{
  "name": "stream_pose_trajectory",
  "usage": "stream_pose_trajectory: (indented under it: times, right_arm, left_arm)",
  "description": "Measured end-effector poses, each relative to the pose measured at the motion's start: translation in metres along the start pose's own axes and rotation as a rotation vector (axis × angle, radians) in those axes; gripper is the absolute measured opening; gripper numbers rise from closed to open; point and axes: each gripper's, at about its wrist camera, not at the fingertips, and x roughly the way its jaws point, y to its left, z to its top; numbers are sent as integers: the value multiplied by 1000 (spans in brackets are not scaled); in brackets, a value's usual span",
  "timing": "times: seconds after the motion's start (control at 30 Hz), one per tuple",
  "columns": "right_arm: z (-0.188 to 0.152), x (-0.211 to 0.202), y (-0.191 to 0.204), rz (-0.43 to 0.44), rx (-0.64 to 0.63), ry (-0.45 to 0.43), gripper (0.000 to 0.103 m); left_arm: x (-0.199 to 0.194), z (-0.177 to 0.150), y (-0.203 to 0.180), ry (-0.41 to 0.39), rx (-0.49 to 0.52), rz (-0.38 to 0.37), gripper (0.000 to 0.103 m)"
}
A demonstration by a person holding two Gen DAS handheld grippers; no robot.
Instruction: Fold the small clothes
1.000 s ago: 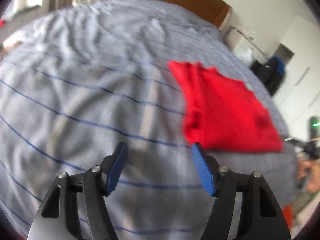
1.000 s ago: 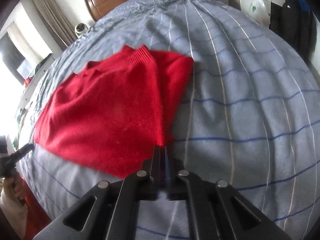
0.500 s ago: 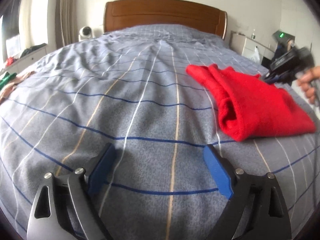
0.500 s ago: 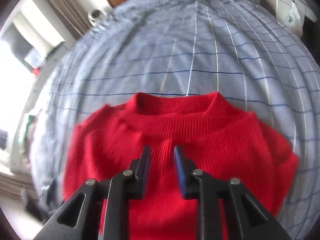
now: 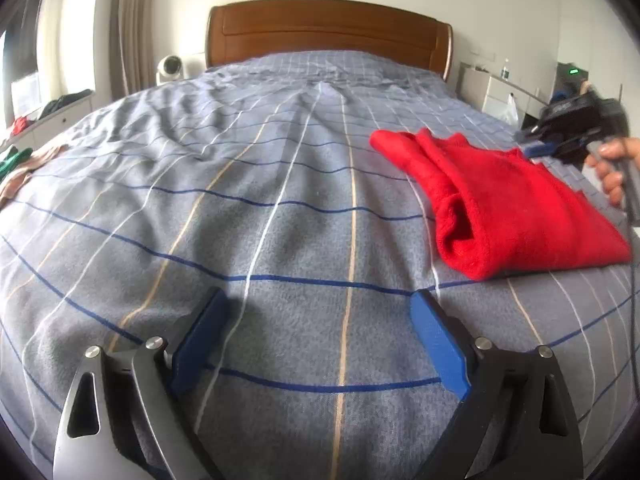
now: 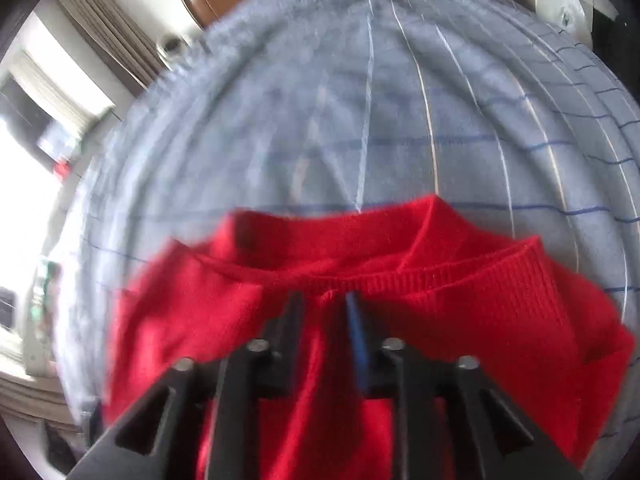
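Note:
A folded red sweater (image 5: 512, 204) lies on the bed's right side in the left wrist view. My left gripper (image 5: 316, 320) is open and empty, low over the bedspread, well left of the sweater. My right gripper (image 5: 576, 136) shows at the sweater's far edge, held by a hand. In the right wrist view my right gripper (image 6: 324, 300) sits on the red sweater (image 6: 460, 300) just behind its ribbed collar. Its jaws stand a narrow gap apart with a ridge of red knit between them. That view is blurred.
The bed has a grey-blue checked bedspread (image 5: 240, 184) and a wooden headboard (image 5: 328, 28). A white fan (image 5: 170, 68) stands beside the bed. Clothes (image 5: 16, 164) lie at the left edge. A white dresser (image 5: 500, 92) stands at the right.
The right gripper went from shut at the sweater's corner to slightly apart over the collar, then pushed closer to it. The left gripper widened and swung level toward the headboard.

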Motion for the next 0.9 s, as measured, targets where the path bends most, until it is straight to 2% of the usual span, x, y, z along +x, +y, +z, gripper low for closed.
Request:
stream_pose_trajectory:
  times: [0.07, 0.1, 0.27, 0.33, 0.4, 0.53, 0.57, 0.6, 0.63, 0.77, 0.83, 0.9]
  right_arm:
    - [0, -21, -11, 53, 23, -39, 36]
    - [-3, -33, -21, 41, 29, -28, 36]
    - [-8, -57, -65, -196, -17, -29, 36]
    - [-14, -63, -91, -186, 32, -21, 36]
    - [-12, -62, -100, -171, 52, -24, 36]
    - [-16, -41, -96, -179, -21, 40, 36]
    - [-17, -35, -92, -202, -36, 62, 34]
    - [-19, -29, -93, -238, -46, 64, 10]
    - [-20, -29, -94, -269, -49, 55, 4]
    - [-21, -37, -110, -378, 13, -2, 4]
    - [-25, -35, -124, -373, 71, 12, 3]
    - [-26, -34, -118, -371, 41, 14, 4]
  left_arm:
    - [0, 0, 0, 0, 0, 0, 93]
    - [0, 0, 0, 0, 0, 1, 93]
    - [0, 0, 0, -1, 1, 3, 93]
    - [-1, 0, 0, -1, 2, 5, 93]
    - [-1, 0, 0, -2, 3, 7, 93]
    - [-1, 0, 1, -2, 3, 5, 93]
    - [-1, 0, 1, -2, 3, 5, 93]
    - [-1, 0, 1, -2, 3, 5, 93]
    - [-1, 0, 1, -2, 3, 5, 93]
    - [0, 0, 1, -2, 3, 4, 93]
    - [-1, 1, 2, -3, 2, 4, 93]
    - [0, 0, 1, -3, 3, 5, 93]
